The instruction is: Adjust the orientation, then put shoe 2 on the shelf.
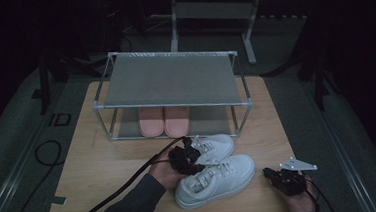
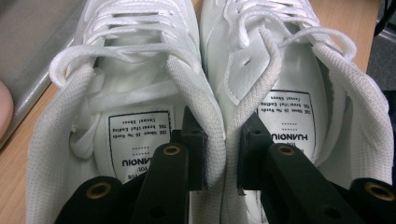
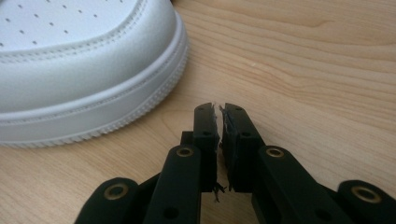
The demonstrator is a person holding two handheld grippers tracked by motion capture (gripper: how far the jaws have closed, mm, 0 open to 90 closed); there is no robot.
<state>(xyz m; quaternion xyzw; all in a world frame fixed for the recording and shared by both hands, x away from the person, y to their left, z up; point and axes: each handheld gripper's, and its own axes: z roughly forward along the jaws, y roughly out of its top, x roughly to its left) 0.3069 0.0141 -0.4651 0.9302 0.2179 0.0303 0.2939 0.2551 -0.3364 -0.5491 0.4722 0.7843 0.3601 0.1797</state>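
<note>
We count two white sneakers (image 1: 214, 172) lying side by side on one wooden table (image 1: 104, 162); in the left gripper view the pair shows as two openings, each with one printed insole label. Behind them we count one metal shoe rack (image 1: 169, 79) with two tiers, and two pink slippers (image 1: 163, 120) on its lower tier. That makes four pieces of footwear in two pairs. We count two tongs: the left tongs (image 1: 188, 153) at the sneakers and the right tongs (image 1: 276, 176) at the table's near right. Each of them has two black jaws and trails one cable.
</note>
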